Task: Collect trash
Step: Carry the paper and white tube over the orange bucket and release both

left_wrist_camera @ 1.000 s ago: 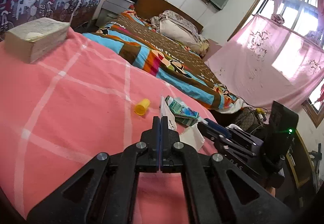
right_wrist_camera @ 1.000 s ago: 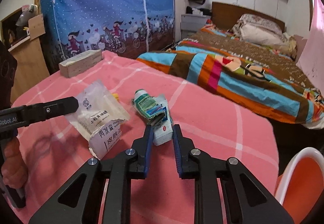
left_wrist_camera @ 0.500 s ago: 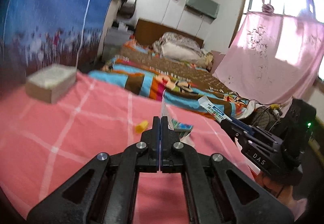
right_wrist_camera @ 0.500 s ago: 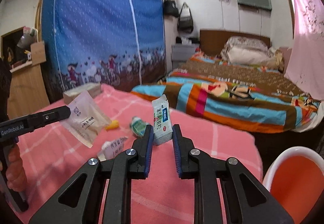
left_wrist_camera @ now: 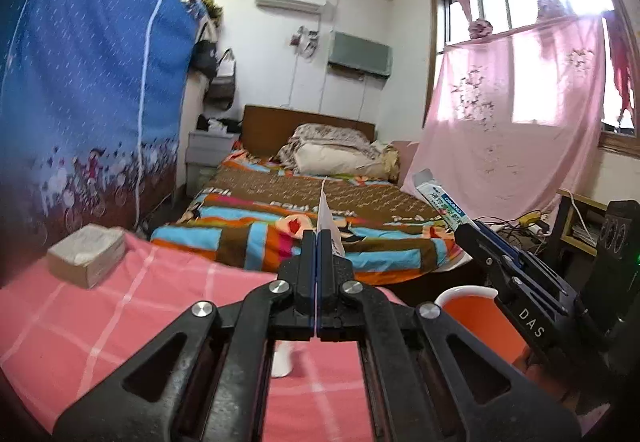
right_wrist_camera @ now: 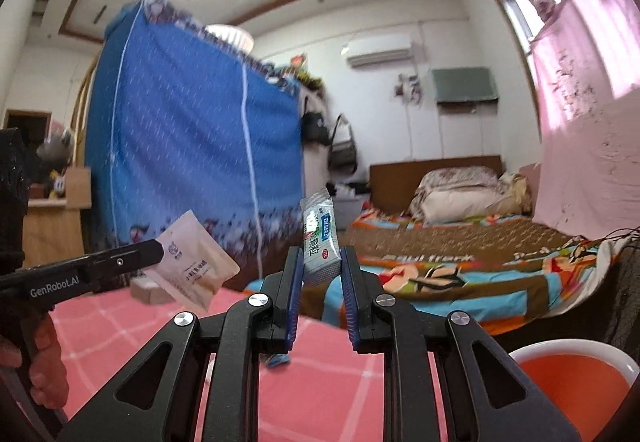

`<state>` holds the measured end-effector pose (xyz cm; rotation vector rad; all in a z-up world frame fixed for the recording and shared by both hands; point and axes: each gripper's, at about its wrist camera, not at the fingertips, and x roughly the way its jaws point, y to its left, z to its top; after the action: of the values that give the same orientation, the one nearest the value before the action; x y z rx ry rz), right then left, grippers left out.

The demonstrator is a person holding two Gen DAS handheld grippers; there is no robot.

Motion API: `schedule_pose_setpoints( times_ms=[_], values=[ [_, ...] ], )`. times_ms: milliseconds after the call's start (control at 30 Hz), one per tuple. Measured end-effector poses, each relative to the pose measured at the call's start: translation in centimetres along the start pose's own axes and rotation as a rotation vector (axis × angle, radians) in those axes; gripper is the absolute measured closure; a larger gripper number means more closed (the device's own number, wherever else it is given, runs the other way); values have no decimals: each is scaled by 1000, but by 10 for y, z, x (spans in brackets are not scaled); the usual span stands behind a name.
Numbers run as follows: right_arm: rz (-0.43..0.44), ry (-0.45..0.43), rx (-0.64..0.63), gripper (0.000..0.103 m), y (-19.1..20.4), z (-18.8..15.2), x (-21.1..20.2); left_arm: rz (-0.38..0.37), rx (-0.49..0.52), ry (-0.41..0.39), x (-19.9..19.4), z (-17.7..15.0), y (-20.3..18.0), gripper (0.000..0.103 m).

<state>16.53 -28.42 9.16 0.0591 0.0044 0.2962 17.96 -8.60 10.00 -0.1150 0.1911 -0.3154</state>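
While clamped, flat paper pouch (right_wrist_camera: 192, 266), glossy sachet (right_wrist_camera: 320, 242)

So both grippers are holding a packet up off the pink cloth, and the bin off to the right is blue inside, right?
Not quite: the bin is orange inside with a white rim, as the right wrist view shows. The rest holds: the left gripper holds a beige sachet and the right gripper a white packet, both above the pink cloth.

Pink checked tablecloth (left_wrist_camera: 100, 322) (white lines), orange bin (right_wrist_camera: 568, 382).

Tissue box (left_wrist_camera: 86, 256) on pink cloth (left_wrist_camera: 120, 306); bed (left_wrist_camera: 304, 218) behind.
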Motion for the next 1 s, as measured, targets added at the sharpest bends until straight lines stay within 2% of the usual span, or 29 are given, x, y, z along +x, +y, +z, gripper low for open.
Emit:
schedule_pose_setpoints(
  times_ms=[133, 400, 667, 1000],
  values=[
    [-38, -48, 32, 86, -17, 6, -16, -43, 22, -5, 3, 2, -20, 100],
    [-112, -78, 71, 86, -49, 12, -43, -135, 70, 10, 13, -3, -66, 100],
    [-197, -58, 93, 86, -84, 7, -67, -222, 100, 56, 26, -14, -109, 100],
    [-282, 11, 168, 86, -126, -3, -84, -301, 110, 156, 50, -29, -151, 100]
  ],
)
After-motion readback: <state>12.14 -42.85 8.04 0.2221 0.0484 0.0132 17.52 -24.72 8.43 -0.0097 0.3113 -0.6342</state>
